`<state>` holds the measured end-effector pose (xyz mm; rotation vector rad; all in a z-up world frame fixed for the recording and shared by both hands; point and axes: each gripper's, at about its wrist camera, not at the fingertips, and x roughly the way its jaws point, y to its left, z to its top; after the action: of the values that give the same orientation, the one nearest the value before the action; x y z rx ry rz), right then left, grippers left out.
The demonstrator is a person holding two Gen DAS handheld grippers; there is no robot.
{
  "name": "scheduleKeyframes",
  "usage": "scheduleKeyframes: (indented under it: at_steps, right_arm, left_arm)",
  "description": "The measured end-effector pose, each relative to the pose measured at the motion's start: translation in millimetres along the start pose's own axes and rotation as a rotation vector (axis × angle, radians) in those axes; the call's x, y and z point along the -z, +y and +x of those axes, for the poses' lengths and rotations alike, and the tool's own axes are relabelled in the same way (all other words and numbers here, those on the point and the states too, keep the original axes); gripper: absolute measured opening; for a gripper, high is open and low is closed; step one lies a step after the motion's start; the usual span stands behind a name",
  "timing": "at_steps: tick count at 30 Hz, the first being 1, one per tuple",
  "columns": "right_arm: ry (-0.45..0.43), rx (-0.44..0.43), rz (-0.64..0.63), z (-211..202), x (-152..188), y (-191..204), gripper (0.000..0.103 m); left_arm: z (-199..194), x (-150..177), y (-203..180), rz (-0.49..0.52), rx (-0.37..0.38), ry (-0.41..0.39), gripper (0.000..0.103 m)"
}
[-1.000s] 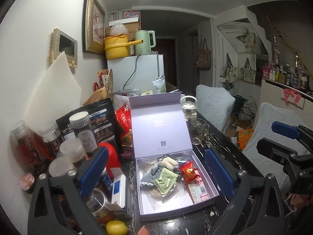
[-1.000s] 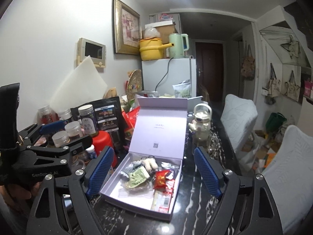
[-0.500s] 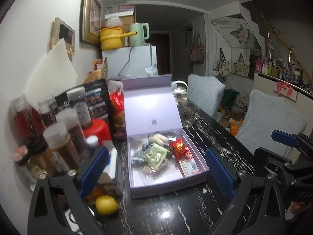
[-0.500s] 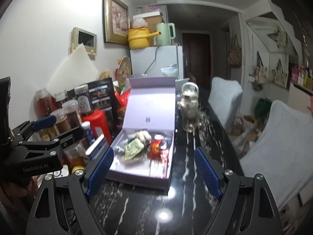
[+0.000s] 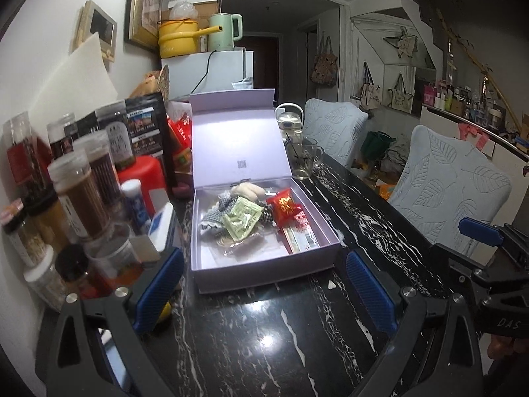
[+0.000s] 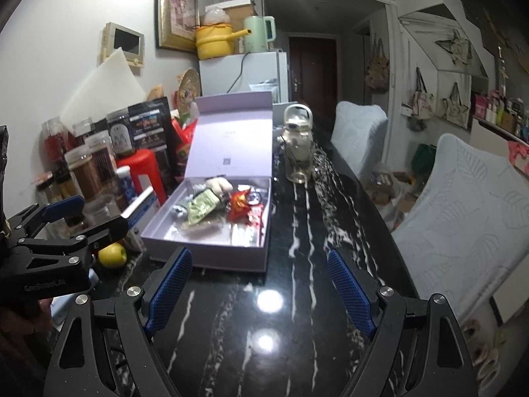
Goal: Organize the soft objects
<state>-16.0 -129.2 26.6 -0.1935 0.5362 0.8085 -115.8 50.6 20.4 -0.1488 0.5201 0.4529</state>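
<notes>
Both claws hang released and empty. Through my left gripper (image 5: 263, 286) I see the lavender box (image 5: 264, 264) lid up, soft packets (image 5: 243, 221) heaped inside, just ahead on the black table (image 5: 264, 347). Through my right gripper (image 6: 261, 289), same box (image 6: 211, 254), slightly left. I judge packing is done; next, reach for the lid (image 6: 231, 145) to close it.

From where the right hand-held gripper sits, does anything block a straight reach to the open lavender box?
Nothing visible does. Only bare black marble tabletop lies between the right hand-held gripper and the lavender box; its raised lid stands at the far side.
</notes>
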Motion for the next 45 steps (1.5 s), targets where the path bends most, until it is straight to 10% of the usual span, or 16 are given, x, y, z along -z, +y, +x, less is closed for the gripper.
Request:
scheduleKeyframes:
  at_steps: [45]
  right_arm:
    - [0.017, 0.000, -0.018, 10, 9, -1, 0.085]
  left_arm:
    - [10, 8, -5, -0.008, -0.013, 0.018, 0.100]
